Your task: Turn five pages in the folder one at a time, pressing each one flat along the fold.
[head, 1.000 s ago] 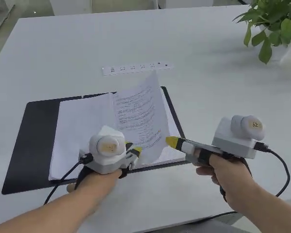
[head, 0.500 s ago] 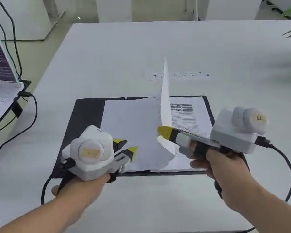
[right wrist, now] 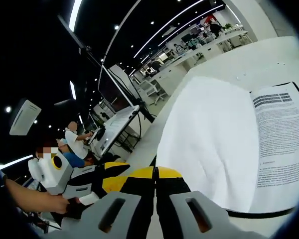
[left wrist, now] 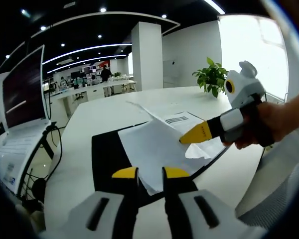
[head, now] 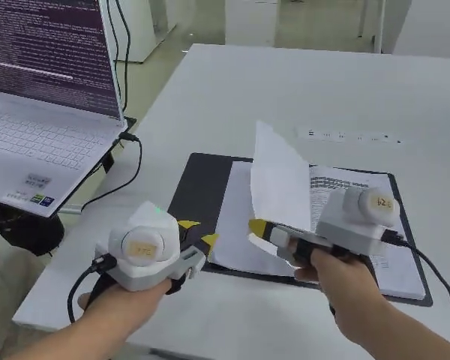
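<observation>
A black folder (head: pixel 199 187) lies open on the white table. My right gripper (head: pixel 259 227) is shut on the lower edge of one white page (head: pixel 279 180), which stands lifted over the fold. The right gripper view has that page (right wrist: pixel 214 139) pinched between the yellow tips of my right gripper (right wrist: pixel 154 174), with a printed page (right wrist: pixel 276 134) flat to its right. My left gripper (head: pixel 199 234) hovers just off the folder's near-left corner, open and holding nothing. In its own view my left gripper (left wrist: pixel 149 173) points at the raised page (left wrist: pixel 154 144).
An open laptop (head: pixel 45 90) sits on a lower desk to the left, with cables (head: pixel 127 172) running to the table's left edge. A white power strip (head: pixel 352 137) lies behind the folder. A potted plant (left wrist: pixel 212 77) stands at the far end.
The right gripper has carried the lifted page leftward across the fold. The left gripper has come off the pages toward the folder's near-left corner. The head camera has swung left, bringing the laptop into view.
</observation>
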Tool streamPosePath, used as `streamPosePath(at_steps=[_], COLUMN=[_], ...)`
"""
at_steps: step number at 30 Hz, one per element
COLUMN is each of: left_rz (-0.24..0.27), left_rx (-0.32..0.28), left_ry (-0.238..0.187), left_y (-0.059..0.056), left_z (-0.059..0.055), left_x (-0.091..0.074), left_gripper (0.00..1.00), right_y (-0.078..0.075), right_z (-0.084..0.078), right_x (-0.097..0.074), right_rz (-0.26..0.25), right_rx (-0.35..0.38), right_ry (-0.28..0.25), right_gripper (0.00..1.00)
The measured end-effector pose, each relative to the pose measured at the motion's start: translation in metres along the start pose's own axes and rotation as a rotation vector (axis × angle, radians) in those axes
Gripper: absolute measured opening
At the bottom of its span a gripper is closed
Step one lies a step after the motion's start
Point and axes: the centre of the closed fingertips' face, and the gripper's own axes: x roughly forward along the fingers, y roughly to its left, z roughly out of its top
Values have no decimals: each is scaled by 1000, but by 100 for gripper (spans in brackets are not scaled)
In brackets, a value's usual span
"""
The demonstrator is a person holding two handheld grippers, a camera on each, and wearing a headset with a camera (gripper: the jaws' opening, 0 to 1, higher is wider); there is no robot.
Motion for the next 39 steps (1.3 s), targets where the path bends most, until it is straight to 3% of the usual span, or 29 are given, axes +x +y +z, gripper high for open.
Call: streamPosePath(at_steps=[10, 12, 14, 18, 23, 31, 33, 35, 38, 39], left_rz=[20, 12, 15, 18, 12, -13, -22, -27, -50, -63], left_rx=[-8, -8, 6, -8, -11, 12, 17, 24, 41, 49], left_ry=[40, 58, 79, 99, 118, 145, 152, 156, 160, 162], left_y=[10, 9, 11, 13, 11, 3, 1, -1, -8, -12], left_z=[-19, -25, -32, -42, -50, -56, -57, -56, -54, -53], left_x=[-8, -8, -8, -6, -2, 9, 12, 15, 26, 32], left_gripper=[17, 17, 17, 17, 17, 17, 17, 17, 17, 17], right_y=[-23, -31, -34, -45, -48, -47, -35, -33, -42, -47], right_z=[-33, -42, -48, -61, -70, -76, -73, -68, -54, -49], right_x=[34, 39, 46, 56, 66, 60, 57, 54, 36, 28], right_rz=[-67, -105, -102, -128, -117, -85, -19, -4, -27, -28], right_rx=[-31, -13, -36, -17, 20, 29, 98, 96, 58, 76], right_ry=[123, 167, 181, 225, 252, 249, 230, 200, 152, 132], right_gripper=[0, 0, 0, 0, 0, 2, 10, 20, 12, 11])
